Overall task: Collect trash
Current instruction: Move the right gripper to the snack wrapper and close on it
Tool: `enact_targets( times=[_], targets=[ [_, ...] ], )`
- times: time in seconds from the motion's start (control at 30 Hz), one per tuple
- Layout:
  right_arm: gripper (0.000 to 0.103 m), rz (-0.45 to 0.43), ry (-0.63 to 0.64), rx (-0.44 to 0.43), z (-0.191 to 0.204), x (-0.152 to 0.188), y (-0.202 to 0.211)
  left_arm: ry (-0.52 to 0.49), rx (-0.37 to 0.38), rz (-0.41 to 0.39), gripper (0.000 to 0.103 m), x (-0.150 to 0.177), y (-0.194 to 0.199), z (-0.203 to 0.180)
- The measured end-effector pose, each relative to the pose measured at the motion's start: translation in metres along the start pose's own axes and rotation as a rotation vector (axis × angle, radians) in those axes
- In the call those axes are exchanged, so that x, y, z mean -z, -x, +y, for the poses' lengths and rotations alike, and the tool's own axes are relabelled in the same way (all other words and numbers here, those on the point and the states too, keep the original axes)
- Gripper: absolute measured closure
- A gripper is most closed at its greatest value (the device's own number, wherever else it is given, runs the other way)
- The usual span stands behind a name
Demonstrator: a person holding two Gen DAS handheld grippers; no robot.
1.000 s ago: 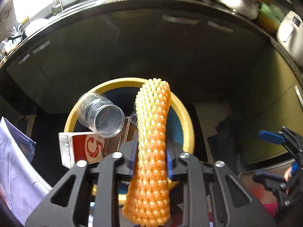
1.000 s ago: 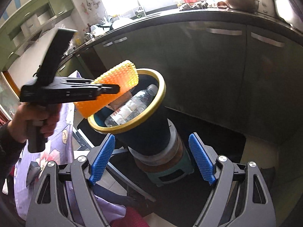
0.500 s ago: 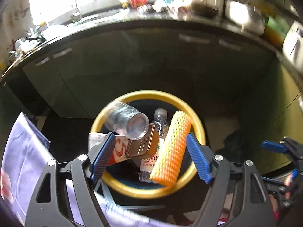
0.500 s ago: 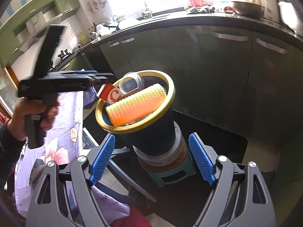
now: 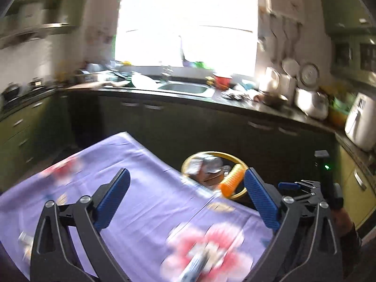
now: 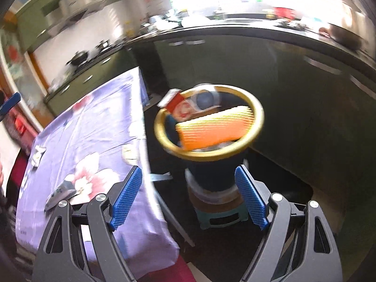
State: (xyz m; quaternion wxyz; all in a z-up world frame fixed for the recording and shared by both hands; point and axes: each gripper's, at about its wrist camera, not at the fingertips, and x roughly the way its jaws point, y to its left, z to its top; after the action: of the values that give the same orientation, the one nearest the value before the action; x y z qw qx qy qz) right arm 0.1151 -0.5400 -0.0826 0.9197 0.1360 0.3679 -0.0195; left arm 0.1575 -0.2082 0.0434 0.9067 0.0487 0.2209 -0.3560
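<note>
The dark bin with a yellow rim [image 6: 257, 119] stands on a small stool beside the table. It also shows in the left wrist view [image 5: 240, 193]. In it lie the orange foam net [image 6: 216, 129], a red and white carton [image 6: 175, 102] and a clear plastic cup [image 6: 204, 98]. My left gripper [image 5: 188, 199] is open and empty, above the purple flowered tablecloth [image 5: 141, 188]. My right gripper [image 6: 188, 202] is open and empty, in front of the bin. A blurred wrapper [image 5: 195, 266] lies on the cloth near my left gripper. Small wrappers [image 6: 60, 193] lie on the cloth in the right wrist view.
A dark kitchen counter [image 5: 235, 101] with a sink, dishes and appliances runs behind the bin, with dark cabinet doors [image 6: 305, 82] below. My right gripper's body [image 5: 324, 188] shows at the right of the left wrist view.
My left gripper let go of the orange foam net into the bin, opened, then pulled back and up over the table. My right gripper drew back slightly and swung left.
</note>
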Motion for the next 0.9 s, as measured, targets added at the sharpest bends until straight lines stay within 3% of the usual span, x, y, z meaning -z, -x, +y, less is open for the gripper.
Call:
enact_targets(
  times=[0.1,0.23,0.47,0.67,0.8,0.9],
  targets=[
    [0.022,0.019,0.083,-0.048,0.028,-0.011,-0.008,0.036,-0.109,-0.015,0.007,0.029,0.049,0.023],
    [0.021,0.048,0.252,-0.169,0.094,-0.031,-0.024,0.104,-0.267,-0.019,0.007,0.064,0.100,0.053],
    [0.021,0.120,0.516,-0.416,0.222,-0.048,-0.056,0.300,-0.415,-0.032,0.007,0.109,0.168,0.108],
    [0.021,0.240,0.706,-0.591,0.347,-0.051,-0.092,0.313,-0.479,-0.063,0.007,0.123,0.191,0.125],
    [0.021,0.418,0.625,-0.614,0.414,-0.052,-0.137,0.333,-0.463,-0.067,0.007,0.130,0.192,0.132],
    [0.023,0.459,0.596,-0.575,0.453,-0.050,-0.158,0.345,-0.449,-0.054,0.007,0.138,0.193,0.137]
  ],
)
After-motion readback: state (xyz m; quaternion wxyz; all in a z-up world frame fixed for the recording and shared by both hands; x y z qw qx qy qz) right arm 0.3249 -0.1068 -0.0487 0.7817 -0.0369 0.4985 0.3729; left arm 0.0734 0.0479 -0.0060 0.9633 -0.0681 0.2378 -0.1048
